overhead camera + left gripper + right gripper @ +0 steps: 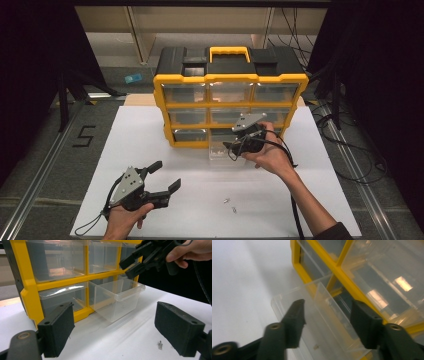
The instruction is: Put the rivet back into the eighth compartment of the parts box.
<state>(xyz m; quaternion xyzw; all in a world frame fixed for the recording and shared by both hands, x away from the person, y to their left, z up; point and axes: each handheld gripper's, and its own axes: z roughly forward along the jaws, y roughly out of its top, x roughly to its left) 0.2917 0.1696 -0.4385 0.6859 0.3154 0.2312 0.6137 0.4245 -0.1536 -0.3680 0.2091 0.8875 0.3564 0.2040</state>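
A yellow-framed organizer cabinet (230, 102) with a black top stands at the far side of the white counter (150, 145). Its bottom middle clear drawer (222, 148) is pulled partway out, the front end resting low near the counter while the back stays in its slot. In the high view the drawer is hard to read, because the right gripper (229, 146) and the hand (270, 156) that holds it cover its right part. The right gripper hangs over the drawer's open top; its jaws stand parted, with no pad pressing on anything. In the right gripper view a small speck (315, 347) lies on the drawer's floor between the jaws, too blurred to name. That view cuts off the cabinet and the drawer's front wall.

The left gripper (167, 177) rests near the counter's front left, well apart from the drawer, jaws wide with nothing between them. Its hand (122, 220) is cut by the bottom edge of the high view. Two small metal pieces (230, 205) lie on the counter in front of the drawer; one looks like a screw (160, 345) in the left gripper view, the other is too small to tell. The contents of the other drawers cannot be made out through glare.
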